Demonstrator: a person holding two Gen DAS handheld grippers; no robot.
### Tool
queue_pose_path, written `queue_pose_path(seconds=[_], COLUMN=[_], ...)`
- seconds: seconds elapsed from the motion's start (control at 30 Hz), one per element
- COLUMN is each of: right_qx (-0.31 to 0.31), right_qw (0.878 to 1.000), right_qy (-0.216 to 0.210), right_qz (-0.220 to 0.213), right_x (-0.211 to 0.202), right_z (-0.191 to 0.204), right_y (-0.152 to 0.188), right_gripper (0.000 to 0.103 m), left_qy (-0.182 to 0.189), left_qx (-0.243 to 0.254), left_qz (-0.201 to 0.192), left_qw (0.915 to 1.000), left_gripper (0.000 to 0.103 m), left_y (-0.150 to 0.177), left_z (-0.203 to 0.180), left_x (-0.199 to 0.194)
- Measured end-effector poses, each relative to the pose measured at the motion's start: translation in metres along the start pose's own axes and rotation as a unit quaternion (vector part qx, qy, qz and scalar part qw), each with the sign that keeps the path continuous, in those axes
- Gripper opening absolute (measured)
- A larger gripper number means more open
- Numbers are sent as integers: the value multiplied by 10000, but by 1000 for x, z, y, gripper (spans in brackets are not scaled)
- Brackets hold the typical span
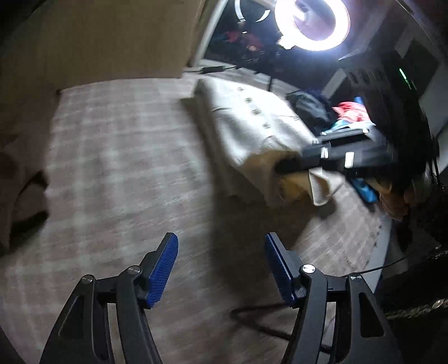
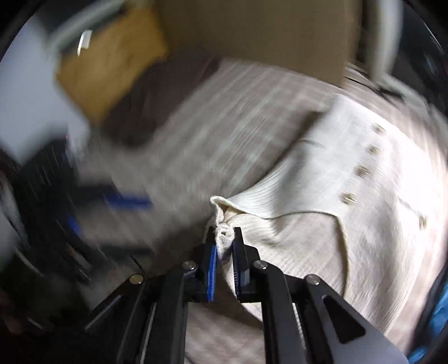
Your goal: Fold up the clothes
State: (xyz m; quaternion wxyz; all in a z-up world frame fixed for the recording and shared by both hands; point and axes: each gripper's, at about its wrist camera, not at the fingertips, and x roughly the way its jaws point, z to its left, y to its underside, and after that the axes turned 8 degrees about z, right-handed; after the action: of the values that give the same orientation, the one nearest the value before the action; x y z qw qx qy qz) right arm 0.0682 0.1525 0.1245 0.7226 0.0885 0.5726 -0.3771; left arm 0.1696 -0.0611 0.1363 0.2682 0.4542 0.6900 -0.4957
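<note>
A cream ribbed cardigan with a row of buttons (image 2: pixel 336 179) lies on a plaid bed cover (image 2: pixel 224 134). My right gripper (image 2: pixel 224 238) is shut on a bunched corner of the cardigan and holds it up off the cover. In the left wrist view the cardigan (image 1: pixel 252 120) lies to the right, and the right gripper (image 1: pixel 282 166) shows there as a dark body at the garment's near end. My left gripper (image 1: pixel 221 246) is open and empty, over the bare plaid cover (image 1: pixel 117 156) to the left of the cardigan.
A ring light (image 1: pixel 312 25) glares at the top. A pile of dark, red and blue clothes (image 1: pixel 344 112) lies beyond the cardigan. A brown headboard or panel (image 1: pixel 98 39) stands behind the bed. A cable (image 1: pixel 263 322) runs across the cover near the left gripper.
</note>
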Motion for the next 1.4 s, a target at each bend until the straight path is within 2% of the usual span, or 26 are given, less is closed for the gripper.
queue_pose_path(seconds=[0.13,0.23,0.3,0.37,0.47,0.53,0.6,0.67,0.7,0.8,0.83,0.9,0.97,1.0,1.1,1.13,1.23,1.27,1.3,1.37,1.4], right_qx=[1090,1508,1652,1619,1566,1530,1494,1459,1441,1387,1369,1299,1141,1076,1011,988,993,995,996,1286,1472], right_qw=[9865,9747,9694,9705,9722,9733,9744,9755,9760,9776,9781,9796,9836,9845,9853,9834,9886,9900,9911,9860,9804], right_qy=[-1117,-1517,-1662,-1635,-1590,-1560,-1530,-1500,-1485,-1440,-1425,-1405,-1337,-1378,-1134,-1049,-873,-814,-755,-1007,-1270], right_qz=[-498,-643,-725,-718,-706,-697,-688,-680,-676,-663,-658,-610,-402,-158,787,1101,718,585,452,332,333], right_x=[-31,-40,-43,-42,-41,-40,-39,-38,-37,-36,-36,-35,-29,-18,17,29,9,2,-5,-8,-4], right_z=[-37,-49,-52,-49,-45,-42,-39,-36,-35,-30,-29,-25,-22,-21,-20,-20,-32,-36,-40,-55,-64], right_y=[9,15,18,17,16,15,14,13,13,12,11,12,16,18,25,27,15,11,7,-7,-14], right_gripper=[10,10,10,10,10,10,10,10,10,10,10,10,10,10,10,10,12,22,38,49,49], left_qy=[226,476,622,757,1230,1305,1157,924,834,585,379,-322,-1193,-1466,-1496,-1477,-1400,-1374,-1348,-1305,-1354], left_qx=[344,511,572,520,194,94,90,111,121,280,411,744,1135,1265,1521,1524,1392,1348,1304,1216,1244], left_qz=[-22,-90,-168,-233,-403,-536,-521,-309,-179,-78,-114,-189,-251,-177,317,365,299,277,255,184,135], left_qw=[9991,9975,9963,9955,9914,9900,9919,9952,9963,9979,9984,9965,9860,9809,9765,9765,9799,9809,9819,9838,9829], left_gripper=[62,62,62,62,62,62,55,26,19,14,13,12,11,11,11,11,11,11,11,11,11], left_y=[-17,-34,-45,-56,-64,-67,-68,-69,-69,-65,-63,-57,-47,-41,-28,-26,-25,-25,-25,-26,-25], left_z=[-25,-37,-44,-46,-42,-40,-40,-40,-40,-43,-46,-52,-58,-59,-61,-61,-59,-58,-57,-55,-56], left_x=[16,25,28,31,28,27,32,43,49,48,42,26,16,20,47,51,49,49,48,46,45])
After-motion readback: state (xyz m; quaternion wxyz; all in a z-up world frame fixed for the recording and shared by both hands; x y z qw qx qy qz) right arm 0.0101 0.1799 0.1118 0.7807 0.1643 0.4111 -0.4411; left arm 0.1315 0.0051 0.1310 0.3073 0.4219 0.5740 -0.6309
